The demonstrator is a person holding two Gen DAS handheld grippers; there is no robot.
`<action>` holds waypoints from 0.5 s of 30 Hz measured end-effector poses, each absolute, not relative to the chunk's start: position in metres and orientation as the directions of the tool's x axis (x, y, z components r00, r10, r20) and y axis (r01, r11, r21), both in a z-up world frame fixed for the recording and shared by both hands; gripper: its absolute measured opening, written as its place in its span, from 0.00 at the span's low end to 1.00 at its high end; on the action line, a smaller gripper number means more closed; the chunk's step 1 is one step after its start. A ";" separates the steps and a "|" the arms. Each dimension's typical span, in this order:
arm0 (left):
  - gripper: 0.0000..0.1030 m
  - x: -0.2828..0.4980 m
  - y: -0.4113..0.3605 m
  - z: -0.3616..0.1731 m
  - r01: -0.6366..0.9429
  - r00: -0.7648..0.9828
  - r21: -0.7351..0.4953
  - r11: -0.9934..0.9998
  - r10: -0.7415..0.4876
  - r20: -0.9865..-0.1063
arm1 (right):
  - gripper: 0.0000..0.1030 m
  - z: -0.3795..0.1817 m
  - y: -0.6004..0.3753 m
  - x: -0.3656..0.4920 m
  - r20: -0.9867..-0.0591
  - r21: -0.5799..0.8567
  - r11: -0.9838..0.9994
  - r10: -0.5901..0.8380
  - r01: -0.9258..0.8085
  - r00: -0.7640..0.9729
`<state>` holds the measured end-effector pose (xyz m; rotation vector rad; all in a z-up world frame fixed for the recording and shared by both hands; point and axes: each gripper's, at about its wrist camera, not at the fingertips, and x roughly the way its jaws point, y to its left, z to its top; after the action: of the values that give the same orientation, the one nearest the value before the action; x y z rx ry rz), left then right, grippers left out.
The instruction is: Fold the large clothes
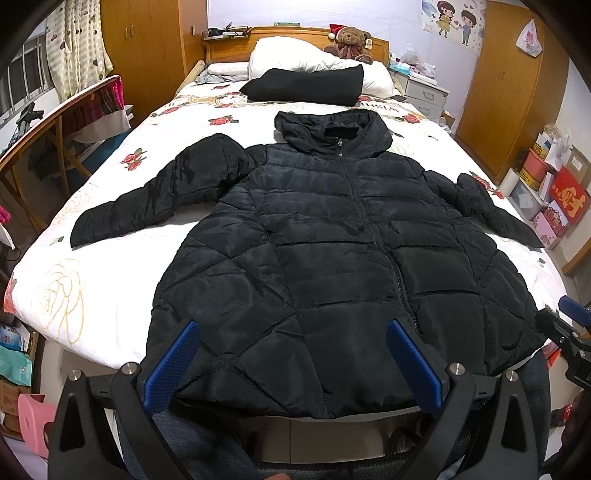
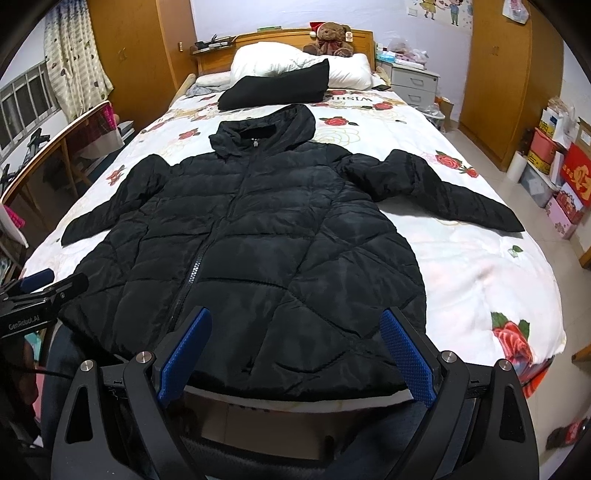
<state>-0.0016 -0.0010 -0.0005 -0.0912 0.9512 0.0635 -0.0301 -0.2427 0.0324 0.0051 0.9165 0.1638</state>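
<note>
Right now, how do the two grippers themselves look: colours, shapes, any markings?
Both are alike. The left gripper and right gripper each have a matte black frame, silver round bolts at the joints, and two flat fingers with blue dimpled pads. White lettering "GenRobot.AI" shows on the left gripper's black body in the right wrist view.

White pillow (image 1: 373, 79) partly hidden behind black cushion (image 1: 306, 86), wall poster (image 2: 439, 9) cut off by top edge

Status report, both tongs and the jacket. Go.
Left tongs open, right tongs open, both empty at the hem. Jacket flat on bed, zipped, sleeves spread, unfolded. Nothing on it.
</note>
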 end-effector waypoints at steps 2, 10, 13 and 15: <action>0.99 -0.002 -0.001 -0.001 -0.094 0.579 -0.051 0.994 0.013 -0.815 | 0.90 0.032 -0.242 -0.030 -0.791 0.071 0.987 0.142 -0.141 0.595; 0.99 0.000 -0.001 -0.001 -0.089 0.578 -0.051 0.995 0.010 -0.816 | 0.90 0.030 -0.239 -0.029 -0.798 0.065 0.986 0.146 -0.156 0.584; 0.99 0.000 -0.001 -0.001 -0.089 0.578 -0.051 0.995 0.010 -0.816 | 0.90 0.031 -0.238 -0.030 -0.797 0.066 0.985 0.148 -0.160 0.586; 0.99 0.000 -0.001 -0.001 -0.089 0.578 -0.051 0.995 0.010 -0.816 | 0.90 0.031 -0.238 -0.030 -0.797 0.066 0.985 0.148 -0.160 0.586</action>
<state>-0.0004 -0.0010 -0.0010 -0.0901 0.9525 0.0581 -0.0297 -0.2377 0.0308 -0.0136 0.9275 0.1794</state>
